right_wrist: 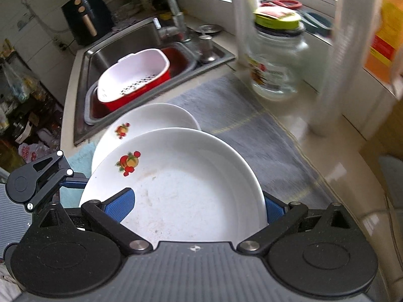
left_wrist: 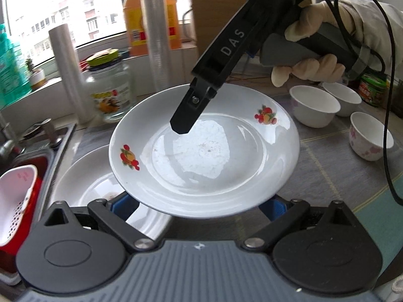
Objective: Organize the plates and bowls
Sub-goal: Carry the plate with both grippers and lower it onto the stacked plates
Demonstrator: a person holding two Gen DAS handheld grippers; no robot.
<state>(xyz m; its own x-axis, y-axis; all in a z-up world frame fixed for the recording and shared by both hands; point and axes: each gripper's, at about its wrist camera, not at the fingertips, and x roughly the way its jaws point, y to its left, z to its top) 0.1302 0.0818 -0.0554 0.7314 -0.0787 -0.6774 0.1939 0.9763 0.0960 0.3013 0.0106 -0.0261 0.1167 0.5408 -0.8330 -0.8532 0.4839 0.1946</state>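
The left gripper (left_wrist: pixel 199 207) stood wide, both blue pads tucked under the near rim of the fruit-patterned plate (left_wrist: pixel 201 151), which sat above its fingers, not between them. Across from it the right gripper (right_wrist: pixel 199 207) was also spread wide, straddling the far rim: one finger (left_wrist: pixel 186 115) lay over the plate's inside, the other beyond the rim. Whether its pads pressed could not be told.

The plate seemed to be aloft, overlapping a second plate (left_wrist: pixel 85 176) lower and to the left gripper's left. With so little clamping, the glazed plate would likely slide off if either hand tilted or drifted from the other, striking the plate below or the counter mat (right_wrist: pixel 226 105). Beyond the right finger, the glass jar (left_wrist: pixel 110 93) and three bowls (left_wrist: pixel 314 105) stood within reach of a careless swing.
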